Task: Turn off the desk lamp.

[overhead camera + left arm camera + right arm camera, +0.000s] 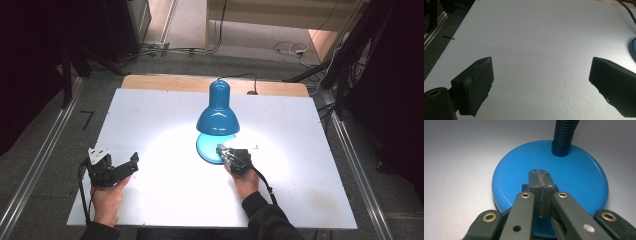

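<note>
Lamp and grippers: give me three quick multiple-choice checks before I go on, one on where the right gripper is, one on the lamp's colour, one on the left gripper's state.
1. Where are the right gripper's jaws?
A. Over the lamp's round base
B. At the table's far left corner
C. Around the lamp's shade

2. What colour are the lamp's shade and base?
A. Red
B. Blue
C. Yellow

3. How do the left gripper's jaws stand?
A. Shut on the cable
B. Shut on nothing
C. Open, nothing between them

Answers:
1 A: in the right gripper view the right gripper, jaws pressed together, sits over the base, near the black flexible neck.
2 B: the high view shows the lamp with blue shade and base.
3 C: the left gripper has its jaws wide apart, with bare white table between them.
</note>
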The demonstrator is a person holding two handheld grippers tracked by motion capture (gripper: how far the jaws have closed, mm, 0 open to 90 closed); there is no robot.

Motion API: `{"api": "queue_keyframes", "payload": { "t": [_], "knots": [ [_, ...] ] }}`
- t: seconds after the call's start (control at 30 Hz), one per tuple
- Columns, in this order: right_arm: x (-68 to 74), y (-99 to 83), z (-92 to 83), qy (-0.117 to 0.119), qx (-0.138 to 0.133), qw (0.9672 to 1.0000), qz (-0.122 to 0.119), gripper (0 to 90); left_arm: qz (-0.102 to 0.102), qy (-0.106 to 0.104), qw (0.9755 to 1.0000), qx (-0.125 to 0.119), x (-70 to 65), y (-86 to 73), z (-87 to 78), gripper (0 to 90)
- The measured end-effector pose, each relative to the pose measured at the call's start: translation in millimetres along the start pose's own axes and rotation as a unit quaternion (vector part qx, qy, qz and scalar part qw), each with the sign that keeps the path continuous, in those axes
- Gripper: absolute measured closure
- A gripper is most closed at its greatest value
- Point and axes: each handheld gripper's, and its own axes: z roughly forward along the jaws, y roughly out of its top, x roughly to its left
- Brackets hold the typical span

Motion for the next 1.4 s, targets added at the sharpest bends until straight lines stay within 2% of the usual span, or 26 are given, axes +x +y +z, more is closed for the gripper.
{"api": "queue_keyframes", "payload": {
  "t": [0.33,0.77,0.93,1.03,1.1,1.23,1.3,1.4],
  "knots": [
    [1.4,-0.8,1.4,-0.003,-0.007,0.9999,-0.013,88.2,0.002,0.000,1.0000,0.001,-0.6,-0.3,0.2,6.2],
    [1.5,-1.1,2.5,-0.005,-0.008,0.9999,-0.011,88.3,0.003,-0.001,1.0000,0.003,-0.7,-0.4,0.5,6.2],
    [-3.4,-0.5,5.8,-0.006,-0.006,1.0000,0.003,88.4,0.004,-0.001,1.0000,0.002,-0.9,-0.5,0.5,6.2],
    [-4.7,0.0,6.2,-0.004,-0.006,1.0000,-0.001,88.2,0.002,-0.001,1.0000,0.003,-0.2,-0.4,0.8,6.2],
    [-6.8,1.0,5.6,0.001,-0.003,0.9999,0.012,88.2,0.002,-0.001,1.0000,0.003,0.0,-0.2,0.5,6.2],
    [-12.0,4.0,0.7,0.001,-0.012,0.9997,0.020,87.8,0.002,-0.001,1.0000,0.003,-0.1,-0.5,1.1,6.2],
    [-14.9,5.3,-1.6,0.005,-0.012,0.9997,0.023,77.7,0.002,-0.001,1.0000,0.003,-0.1,-0.4,0.8,6.2],
    [-18.5,5.6,-5.1,0.011,-0.005,0.9998,0.016,68.5,-0.001,-0.001,1.0000,0.001,0.4,-0.3,0.3,6.2]
  ]
}}
